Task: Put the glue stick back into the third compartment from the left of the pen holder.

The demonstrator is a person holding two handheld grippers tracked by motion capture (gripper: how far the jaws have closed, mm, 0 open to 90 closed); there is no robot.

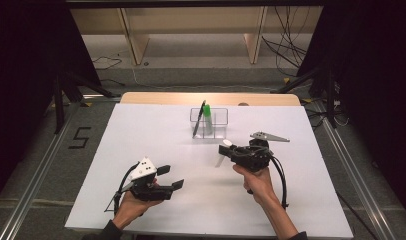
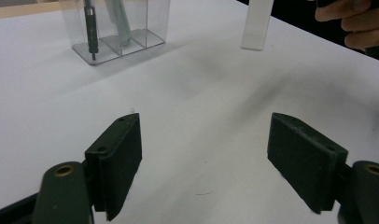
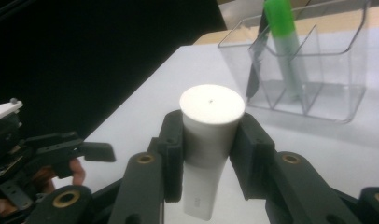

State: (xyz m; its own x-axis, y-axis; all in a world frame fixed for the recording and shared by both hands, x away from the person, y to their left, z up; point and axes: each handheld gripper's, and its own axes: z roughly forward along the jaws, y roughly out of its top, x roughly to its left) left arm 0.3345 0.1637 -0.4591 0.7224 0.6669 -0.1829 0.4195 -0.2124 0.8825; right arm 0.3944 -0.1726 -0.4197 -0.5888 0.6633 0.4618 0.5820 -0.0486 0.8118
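1. Right gripper [image 1: 226, 148] sits at about 4 o'clock from the table's [image 1: 141, 130] centre in the high view, held in the person's right hand [image 1: 256, 181]. Its jaws are clamped on a white tube [image 3: 207, 140], one pad on each side just below the cap end.
2. Tube in the right gripper view stands cap end up and towards the camera, with the flat crimped end hanging below the jaws. In the high view the tube [image 1: 222, 154] slants down and to the left from the jaws, above the table top; whether its tip touches the table I cannot tell.
3. Left gripper [image 1: 172, 177] is at about 7 o'clock on the table, held in the left hand [image 1: 132, 205]. Its jaws stand wide apart with nothing between them; the left gripper view shows bare table in the gap.
4. Clear organiser [image 1: 209, 123] stands at 12 o'clock from the tube, well apart from it. It holds a black pen [image 1: 199, 119], leaning, and a green-capped marker [image 1: 207, 116], each in its own compartment.
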